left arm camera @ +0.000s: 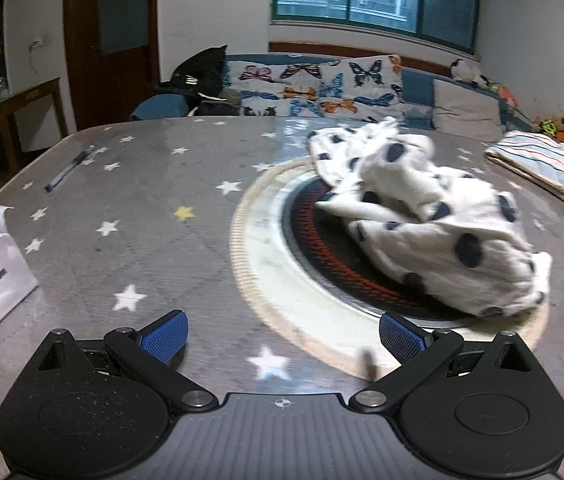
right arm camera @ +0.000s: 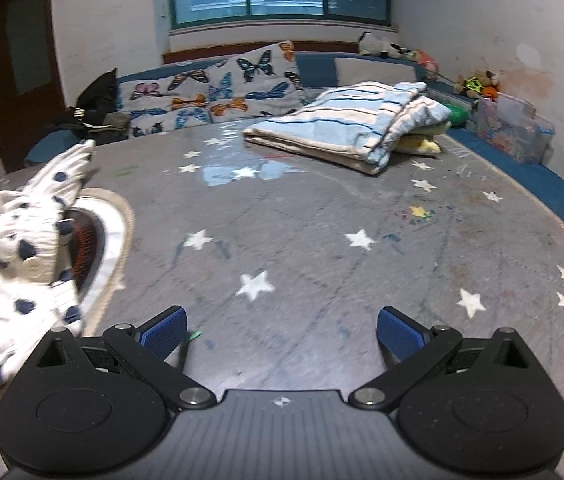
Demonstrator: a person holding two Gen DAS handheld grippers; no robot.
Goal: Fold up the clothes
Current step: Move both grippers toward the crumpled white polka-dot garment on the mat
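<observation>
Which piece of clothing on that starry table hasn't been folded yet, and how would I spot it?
Start at the grey table printed with white stars and find the round inset ring near its middle. The unfolded garment lies crumpled on that ring: white with dark blue dots. The striped pile further back is neatly folded flat and has no dots.

crumpled garment (left arm camera: 422,208) lies on the round hob (left arm camera: 322,256) in the counter (left arm camera: 142,208); folded cloth (right arm camera: 346,124) far right of it, pen (left arm camera: 70,168) far left, sofa (left arm camera: 314,88) behind the counter
</observation>
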